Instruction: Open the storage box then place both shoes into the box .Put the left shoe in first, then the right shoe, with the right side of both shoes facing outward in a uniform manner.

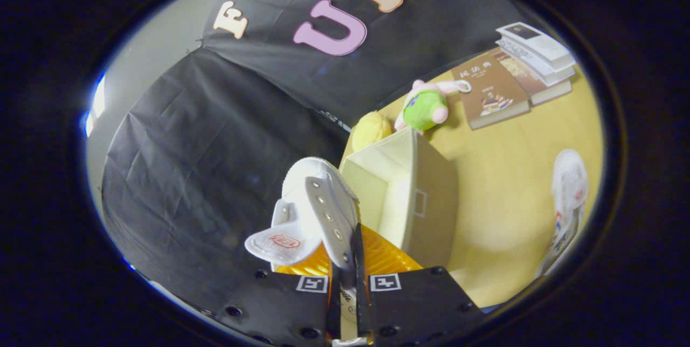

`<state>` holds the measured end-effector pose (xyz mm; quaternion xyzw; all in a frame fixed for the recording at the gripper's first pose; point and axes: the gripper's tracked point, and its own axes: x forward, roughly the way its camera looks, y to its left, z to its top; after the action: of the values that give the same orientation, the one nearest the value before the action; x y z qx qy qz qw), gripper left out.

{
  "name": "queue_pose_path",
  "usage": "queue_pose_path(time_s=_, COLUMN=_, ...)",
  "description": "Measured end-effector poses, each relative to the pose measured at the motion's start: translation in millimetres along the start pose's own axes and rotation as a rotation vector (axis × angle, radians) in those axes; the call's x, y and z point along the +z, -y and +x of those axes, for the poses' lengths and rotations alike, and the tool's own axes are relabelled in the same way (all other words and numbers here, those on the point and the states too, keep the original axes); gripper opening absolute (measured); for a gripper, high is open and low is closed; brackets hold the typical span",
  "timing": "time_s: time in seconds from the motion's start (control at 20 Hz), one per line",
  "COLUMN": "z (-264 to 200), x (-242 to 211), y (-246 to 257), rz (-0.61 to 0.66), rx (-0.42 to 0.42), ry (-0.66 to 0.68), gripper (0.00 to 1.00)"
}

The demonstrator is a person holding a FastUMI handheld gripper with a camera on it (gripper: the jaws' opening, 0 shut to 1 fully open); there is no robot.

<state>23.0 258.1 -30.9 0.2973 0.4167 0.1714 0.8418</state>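
While the gripper (347,277) pinches a light, floppy canvas shoe (315,209) by its eyelet edge, jaws nearly closed, it sags beside the open box (415,201).

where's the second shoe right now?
In the gripper view, the second shoe lies on the yellow table, apart from the open storage box, on its side away from the gripper, which is shut on the first shoe.
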Motion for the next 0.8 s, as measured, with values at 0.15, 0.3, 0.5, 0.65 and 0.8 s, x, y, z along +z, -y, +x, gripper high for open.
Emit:
queue_pose_path(time_s=0.15, z=36.7, x=-5.5, y=-16.3, rz=0.114, rx=-0.014, ry=-0.045, gripper=0.15)
queue_pose_path(time_s=0.3, z=74.7, x=-3.5, y=-6.1, rz=0.225, rx=-0.098, ry=-0.032, gripper=0.14)
queue_pose_path(time_s=0.5, z=108.7, x=11.1, y=32.9, rz=0.336, rx=-0.280, ry=0.063, gripper=0.15)
queue_pose_path(time_s=0.65, z=126.8, x=12.6, y=57.5, rz=0.353, rx=-0.367, ry=0.080, gripper=0.15)
queue_pose_path(time_s=0.8, z=132.2, x=0.7, y=54.4, rz=0.330, rx=-0.411, ry=0.074, gripper=0.15)
